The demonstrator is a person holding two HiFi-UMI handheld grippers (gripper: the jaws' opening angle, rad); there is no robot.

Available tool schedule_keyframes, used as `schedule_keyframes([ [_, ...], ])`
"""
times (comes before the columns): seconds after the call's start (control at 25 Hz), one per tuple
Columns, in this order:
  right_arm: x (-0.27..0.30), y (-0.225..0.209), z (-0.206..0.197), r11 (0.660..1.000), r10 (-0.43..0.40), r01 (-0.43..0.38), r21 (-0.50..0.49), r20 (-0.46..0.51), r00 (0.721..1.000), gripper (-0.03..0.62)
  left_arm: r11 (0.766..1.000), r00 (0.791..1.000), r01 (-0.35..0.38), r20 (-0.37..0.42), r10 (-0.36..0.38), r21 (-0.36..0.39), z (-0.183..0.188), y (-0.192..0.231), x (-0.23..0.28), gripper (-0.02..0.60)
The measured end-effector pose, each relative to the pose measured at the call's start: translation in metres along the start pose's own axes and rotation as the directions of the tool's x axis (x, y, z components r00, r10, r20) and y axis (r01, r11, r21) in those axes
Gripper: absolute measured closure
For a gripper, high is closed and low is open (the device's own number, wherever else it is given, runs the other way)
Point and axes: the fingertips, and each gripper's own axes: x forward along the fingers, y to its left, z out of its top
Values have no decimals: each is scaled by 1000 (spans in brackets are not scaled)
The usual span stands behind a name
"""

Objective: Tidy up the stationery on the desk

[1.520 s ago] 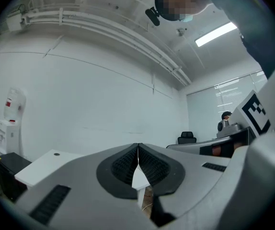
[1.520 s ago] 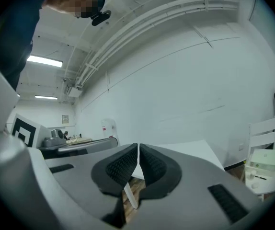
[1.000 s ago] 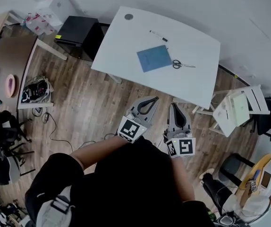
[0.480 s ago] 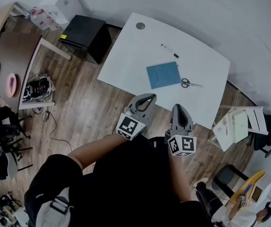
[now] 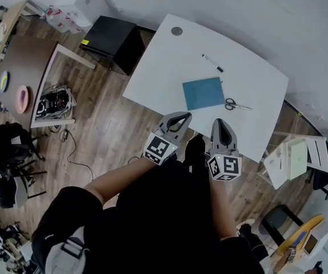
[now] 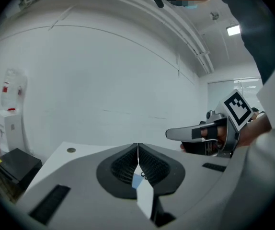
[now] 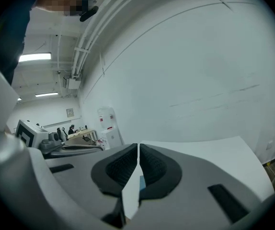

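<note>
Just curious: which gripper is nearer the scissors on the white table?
Right. The right gripper hovers just short of the scissors; the left gripper is farther left, nearer the blue notebook.

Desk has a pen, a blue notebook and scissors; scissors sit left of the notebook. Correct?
No. The head view shows the scissors to the right of the blue notebook, not the left. The rest holds: the pen is on the desk too.

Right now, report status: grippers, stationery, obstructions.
Left gripper shut, empty; right gripper shut, empty. Blue rectangular notebook, black-handled scissors, black marker pen lie on white desk. Nothing seen in the way.
</note>
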Motion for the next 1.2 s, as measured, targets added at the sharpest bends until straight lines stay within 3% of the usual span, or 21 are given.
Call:
schedule_keyframes([
  [0.24,36,-38,0,997,58,-59,-41,-38,998,559,988,989,-149,12,149,31,4,27,29,566],
  [0.36,52,-65,-11,996,73,-78,-51,-92,993,559,981,980,-190,-60,188,-32,-20,40,51,566],
  [0.48,68,-85,-32,990,137,-140,-2,-184,973,559,972,972,-219,-107,210,-81,-31,49,64,566],
  [0.64,84,-107,-56,980,193,-197,13,-261,946,559,974,961,-224,-167,218,-16,-43,52,81,566],
  [0.88,119,-139,-100,967,214,-251,-49,-380,900,557,956,925,-268,-310,220,-122,-103,66,90,566],
  [1.08,142,-165,-126,976,164,-211,-58,-447,879,557,961,871,-275,-433,233,-36,-154,78,98,565],
  [1.2,153,-173,-144,981,142,-188,-46,-486,862,556,961,841,-271,-500,207,-58,-186,86,105,561],
])
